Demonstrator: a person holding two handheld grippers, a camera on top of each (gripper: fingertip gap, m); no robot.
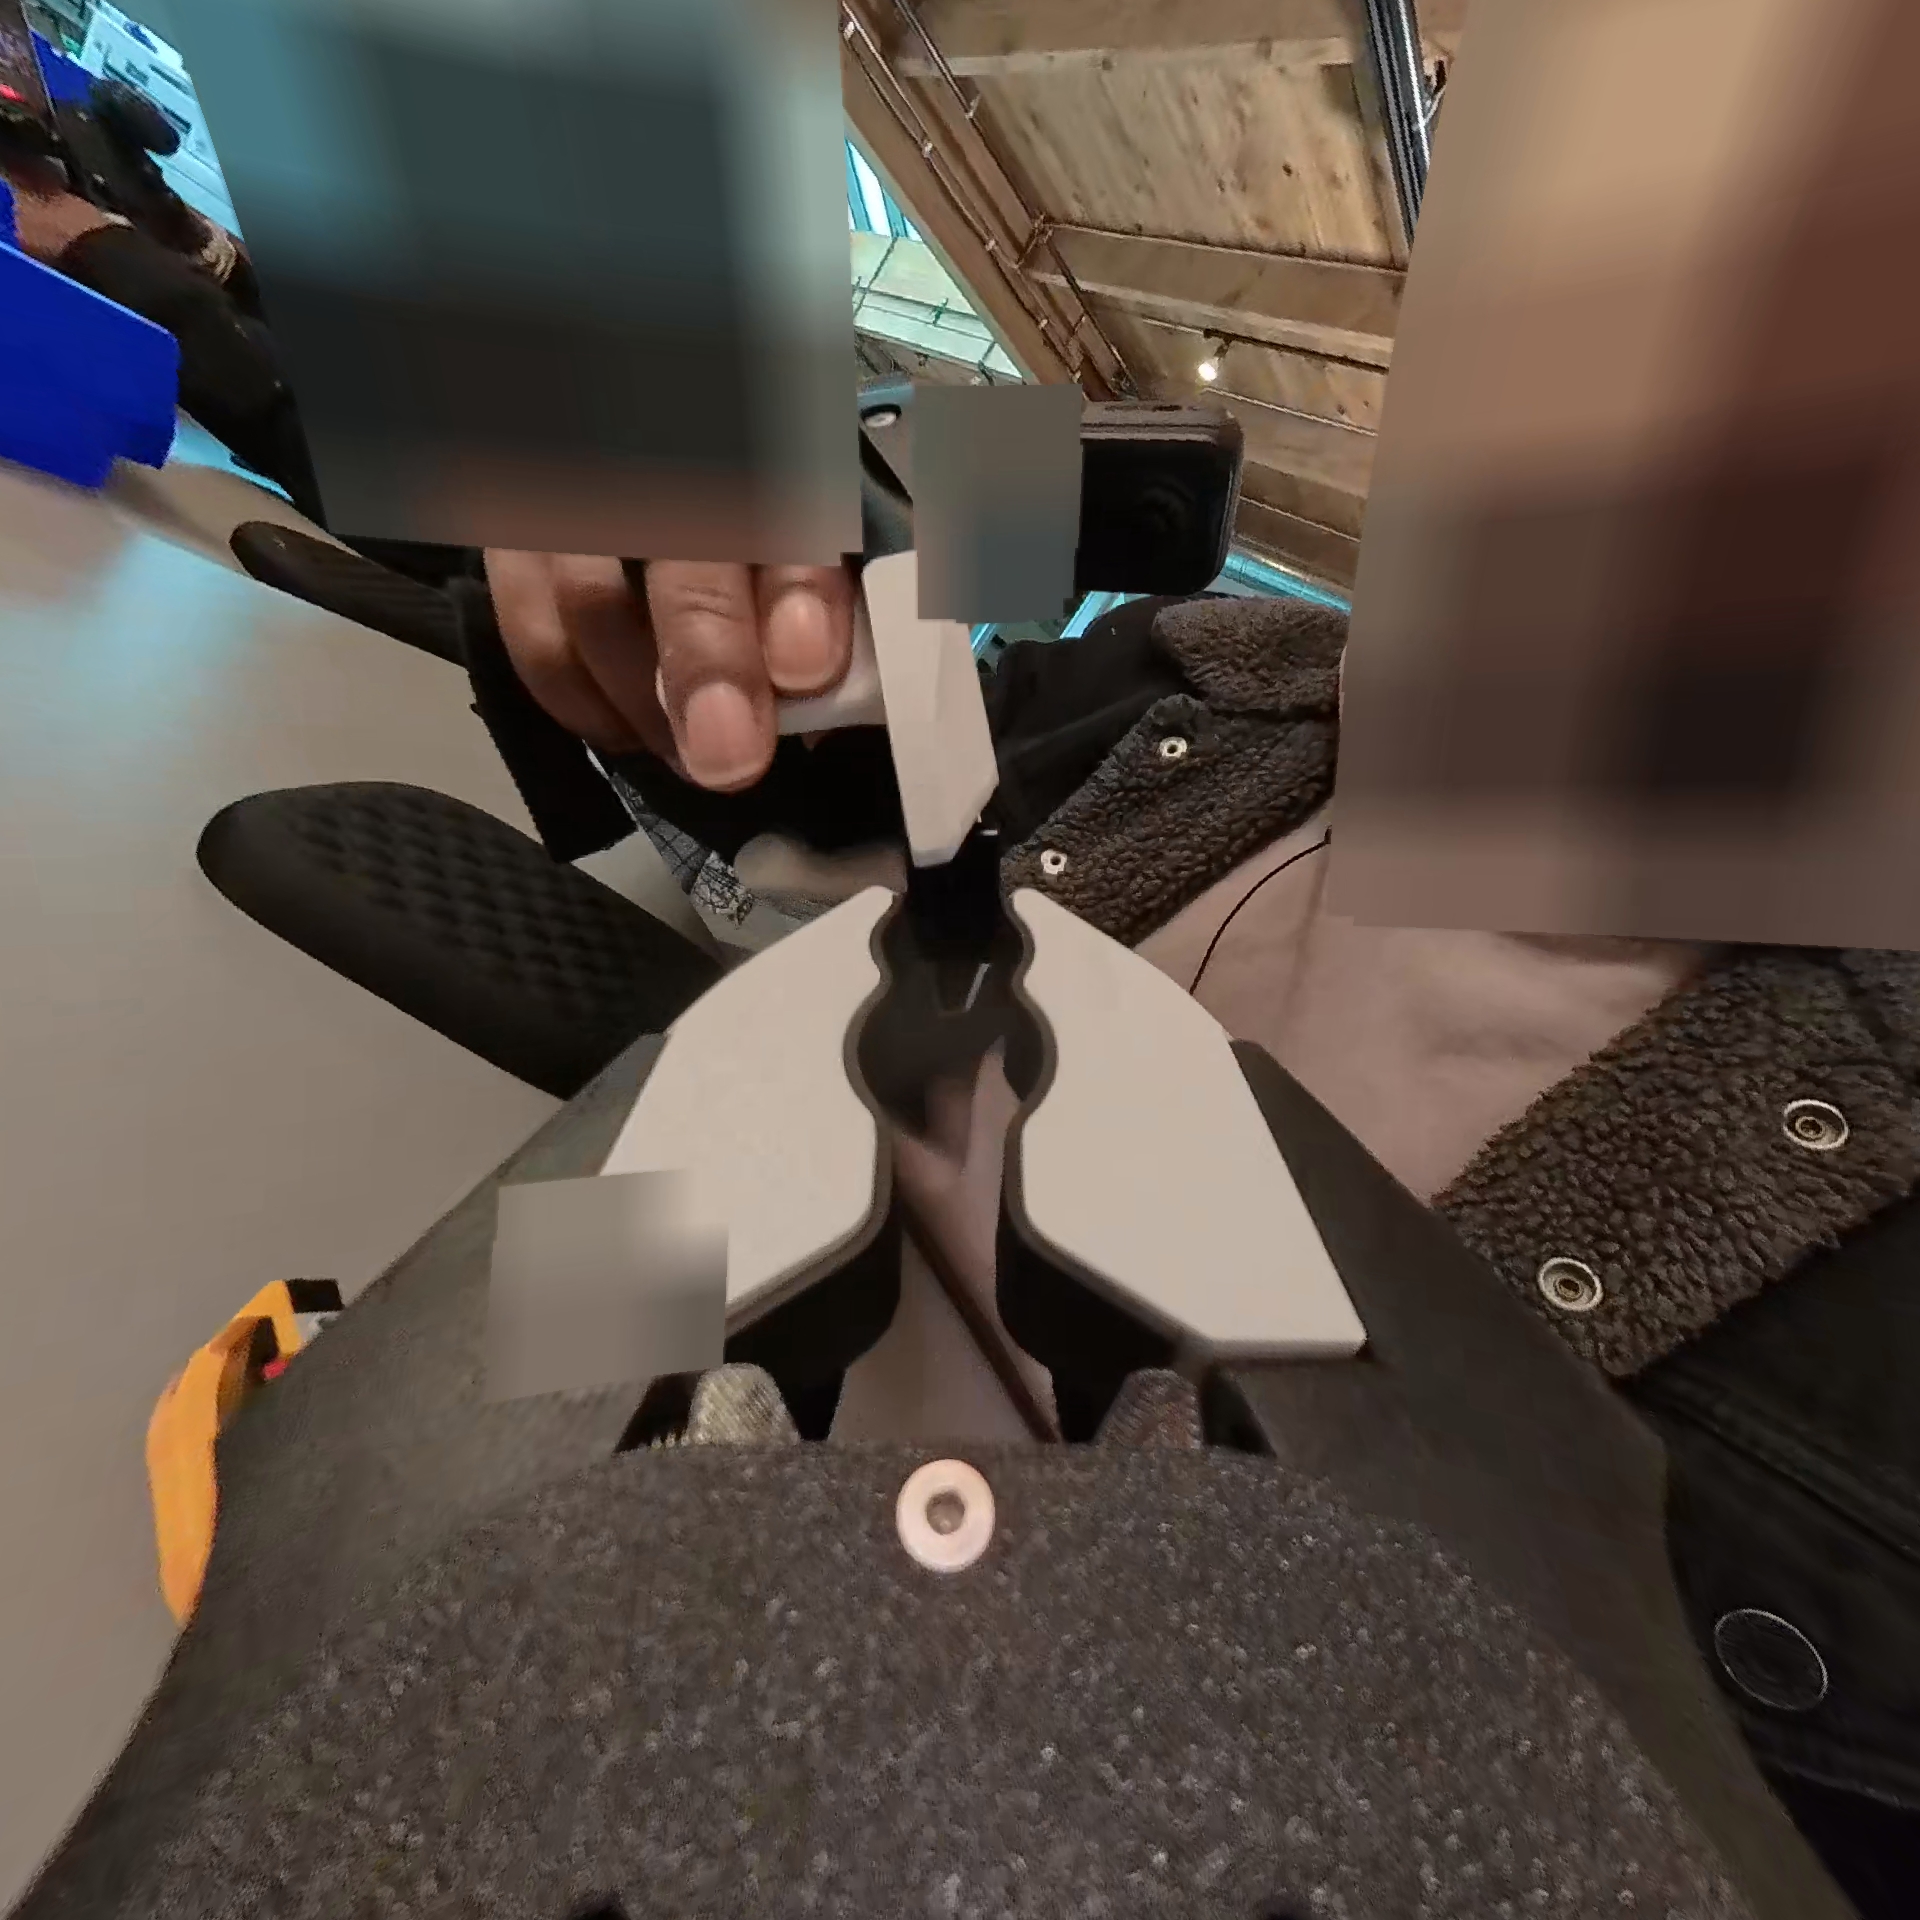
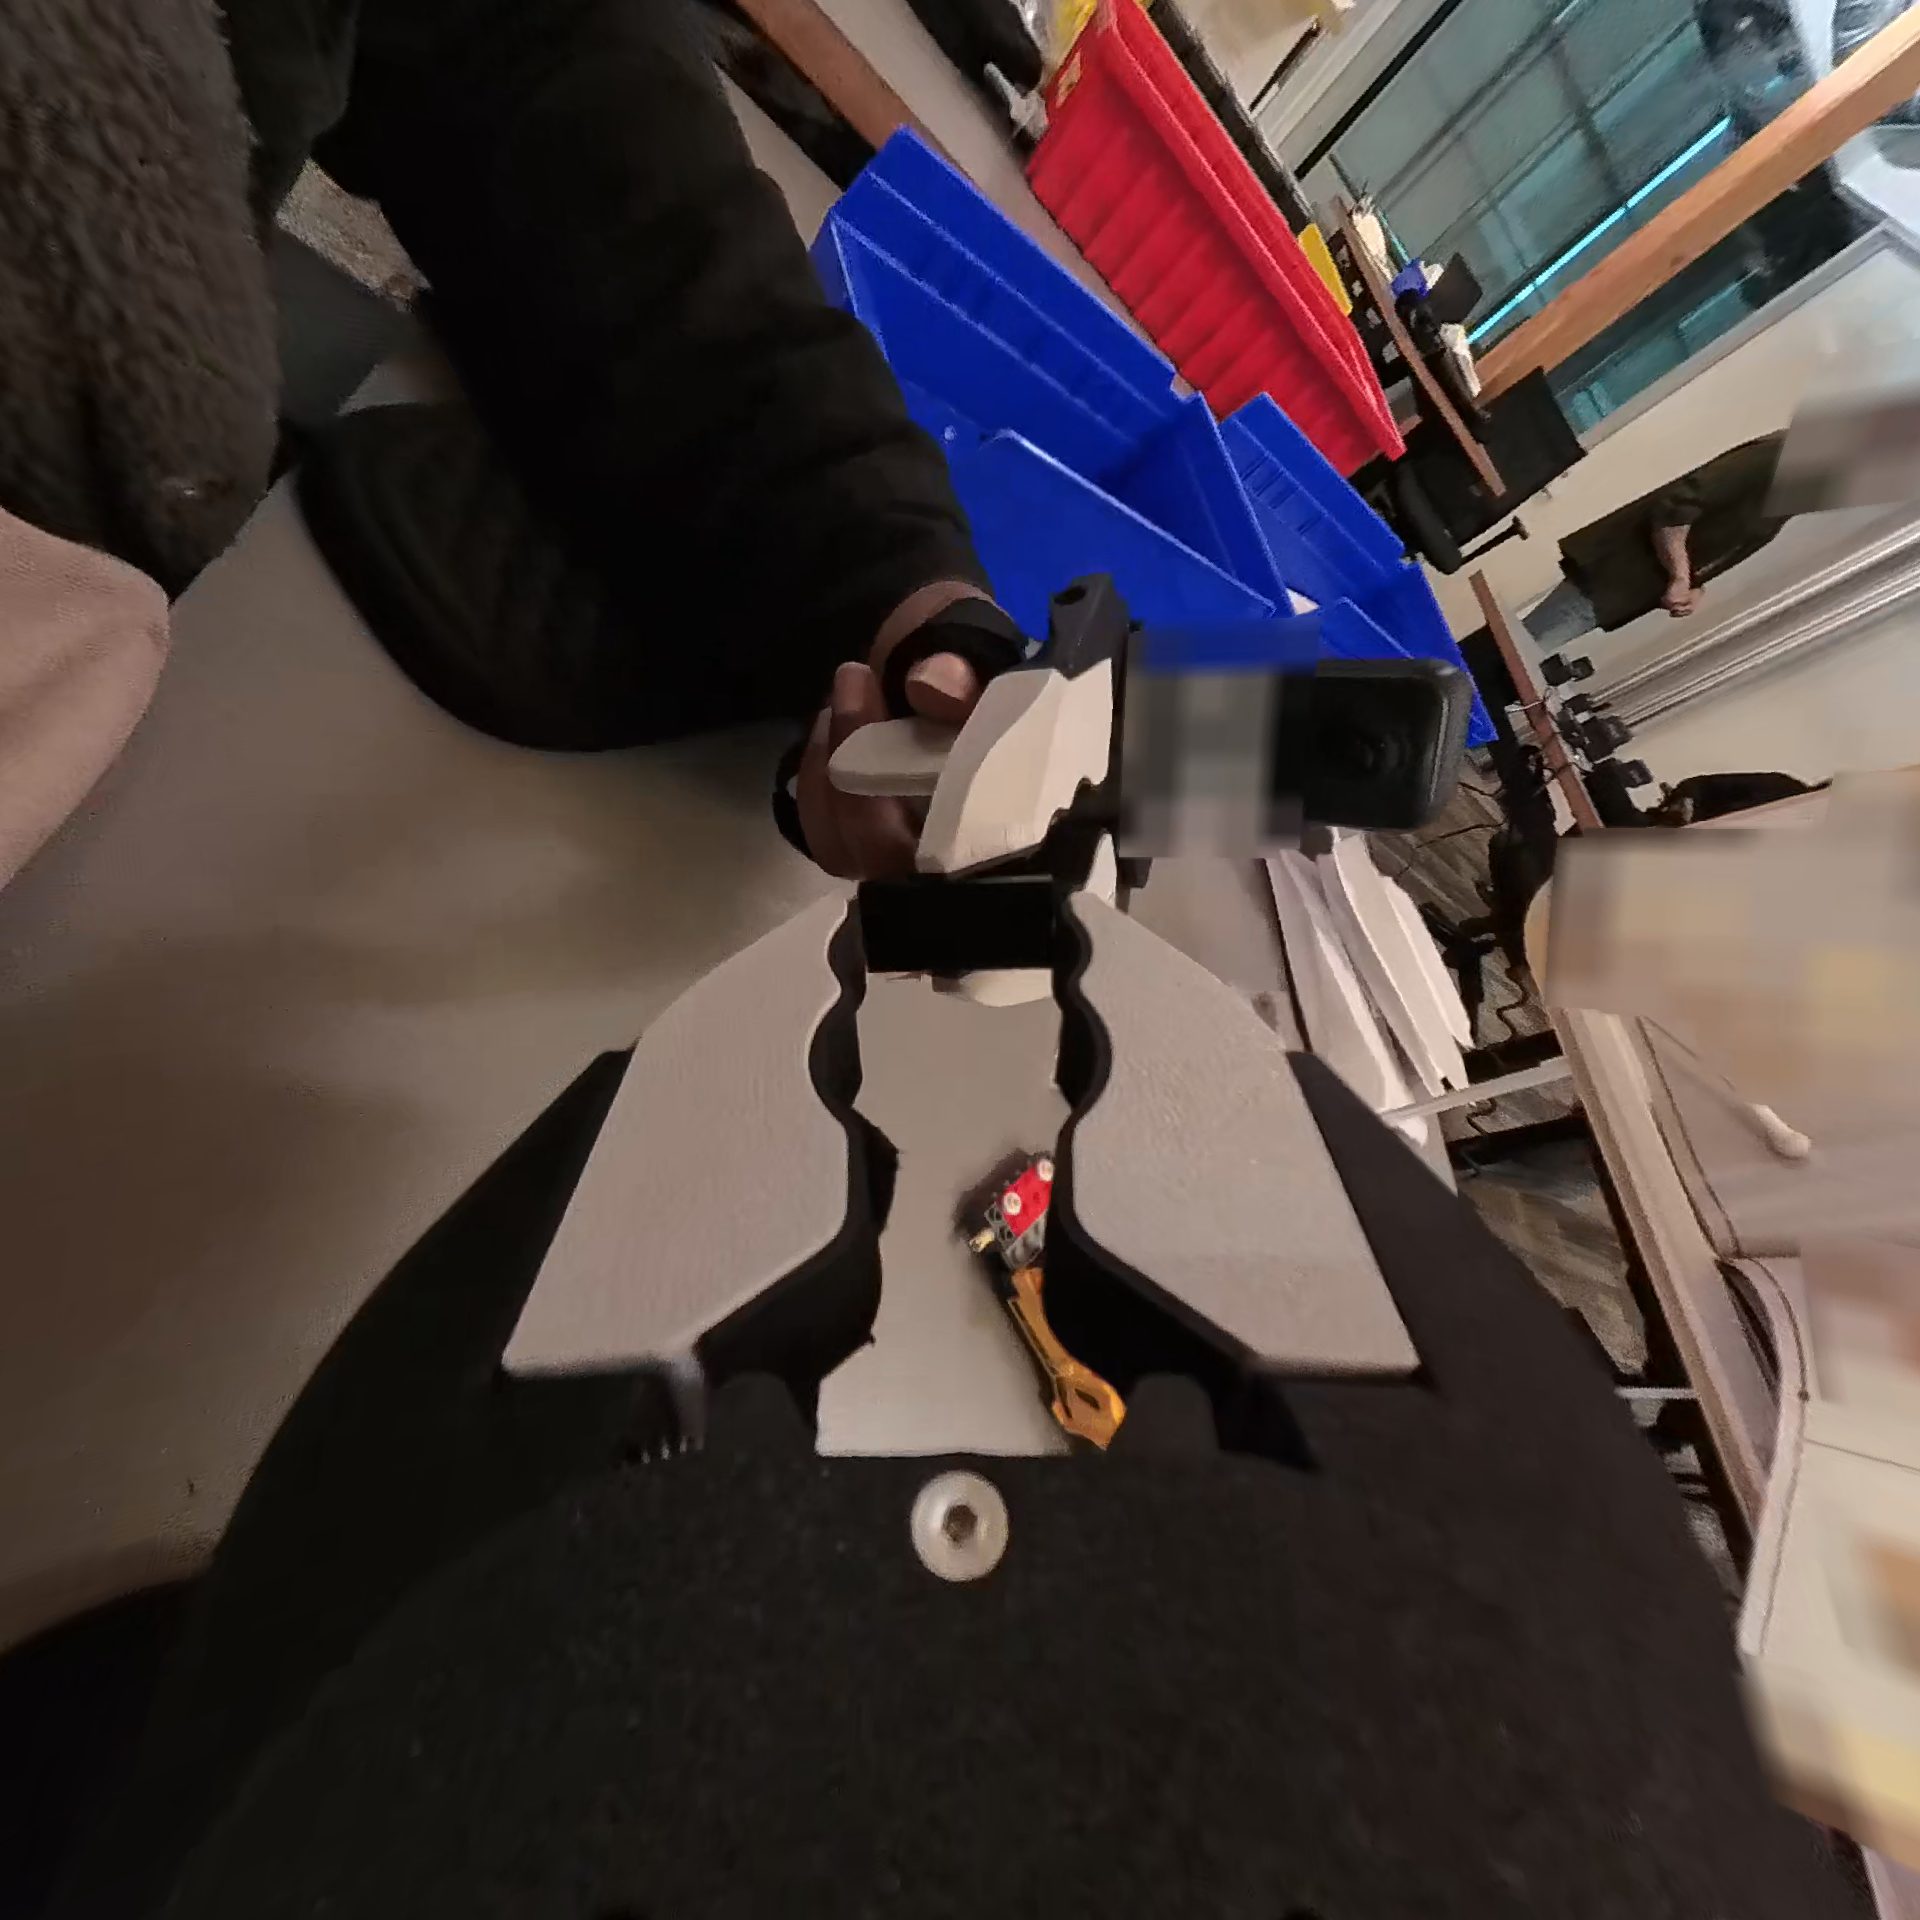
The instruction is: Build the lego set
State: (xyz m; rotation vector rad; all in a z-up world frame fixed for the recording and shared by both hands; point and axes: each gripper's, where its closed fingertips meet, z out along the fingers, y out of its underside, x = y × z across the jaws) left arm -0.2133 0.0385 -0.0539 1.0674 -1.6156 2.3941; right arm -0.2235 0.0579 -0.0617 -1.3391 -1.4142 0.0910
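Observation:
My left gripper [image 1: 948, 935] is shut on a small black lego piece [image 1: 940, 914] at its fingertips. My right gripper [image 2: 958, 930] is shut on a black rectangular piece [image 2: 956, 925] that spans its fingertips. The two grippers meet tip to tip at this piece; I cannot tell if it is one piece or two joined. The right gripper's white fingers [image 1: 935, 727] come down onto it in the left wrist view. The left gripper's fingers [image 2: 1008, 769] touch it from above in the right wrist view. A red, black and orange lego assembly [image 2: 1029, 1257] lies on the grey table [image 2: 312, 987]; it also shows in the left wrist view [image 1: 208, 1434].
Blue bins [image 2: 1091, 416] and a red bin [image 2: 1195, 239] stand at the table's far side; a blue bin [image 1: 73, 364] shows at the left. A black chair armrest [image 1: 436, 935] and the person's dark fleece jacket [image 1: 1714, 1195] are close behind the grippers. The grippers are tip to tip, or close to it.

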